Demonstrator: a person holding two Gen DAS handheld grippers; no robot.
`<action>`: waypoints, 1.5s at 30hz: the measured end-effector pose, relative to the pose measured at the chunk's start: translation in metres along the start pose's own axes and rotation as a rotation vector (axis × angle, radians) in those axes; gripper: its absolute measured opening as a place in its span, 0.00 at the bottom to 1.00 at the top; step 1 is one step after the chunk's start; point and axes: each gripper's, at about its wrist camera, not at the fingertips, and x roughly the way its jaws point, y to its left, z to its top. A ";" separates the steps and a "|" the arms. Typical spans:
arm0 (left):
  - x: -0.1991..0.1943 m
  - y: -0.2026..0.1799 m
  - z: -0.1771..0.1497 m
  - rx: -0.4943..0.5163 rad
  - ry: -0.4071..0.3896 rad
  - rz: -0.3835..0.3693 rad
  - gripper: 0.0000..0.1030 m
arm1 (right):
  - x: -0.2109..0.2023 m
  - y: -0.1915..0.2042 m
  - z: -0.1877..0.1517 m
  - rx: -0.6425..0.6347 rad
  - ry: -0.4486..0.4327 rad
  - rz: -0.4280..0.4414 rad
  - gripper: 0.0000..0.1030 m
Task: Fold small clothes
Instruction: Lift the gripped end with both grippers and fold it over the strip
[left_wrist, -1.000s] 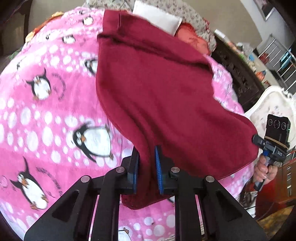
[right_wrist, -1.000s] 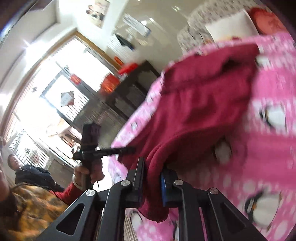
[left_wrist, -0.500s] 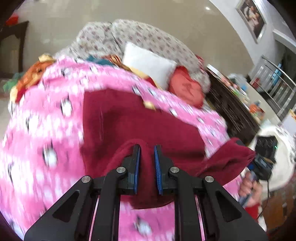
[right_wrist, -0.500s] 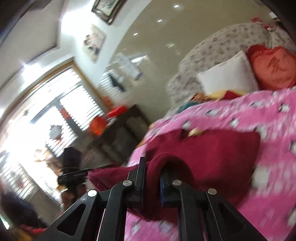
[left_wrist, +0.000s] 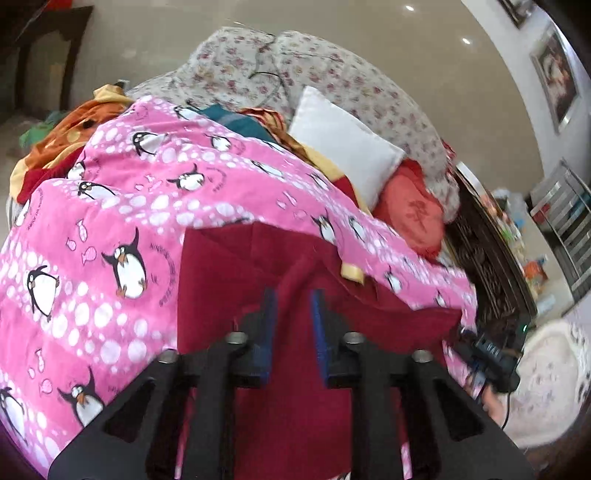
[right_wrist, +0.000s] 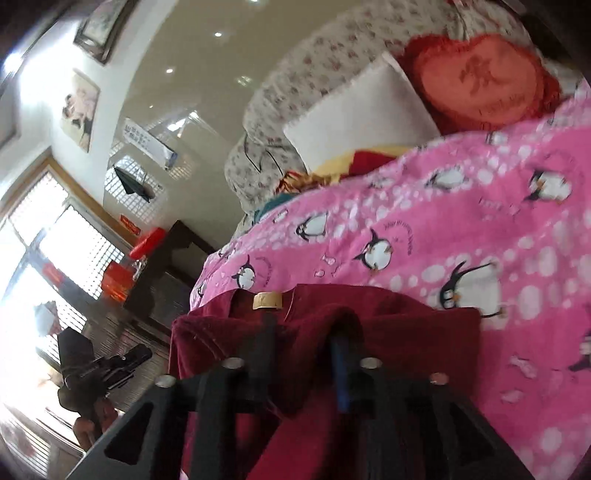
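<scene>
Both hand-held grippers, left (left_wrist: 291, 306) and right (right_wrist: 301, 332), are opening over the dark red sweater (left_wrist: 229, 280), folded once on the penguin blanket (left_wrist: 110, 221); further folds seem left.

A dark red knitted garment (left_wrist: 229, 280) (right_wrist: 406, 332) lies folded over on itself just ahead of each tool, a raised fold sitting between the opening jaws, gold label showing at its collar.
</scene>
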 end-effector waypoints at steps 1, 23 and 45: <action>-0.002 -0.002 -0.004 0.027 0.003 0.019 0.43 | -0.008 0.003 -0.001 -0.021 -0.005 -0.016 0.31; 0.078 -0.032 0.010 0.178 0.101 0.063 0.13 | 0.029 0.005 0.000 -0.184 0.035 -0.065 0.24; 0.068 0.005 0.045 0.031 0.017 0.100 0.17 | -0.006 -0.004 -0.003 -0.125 0.001 -0.201 0.44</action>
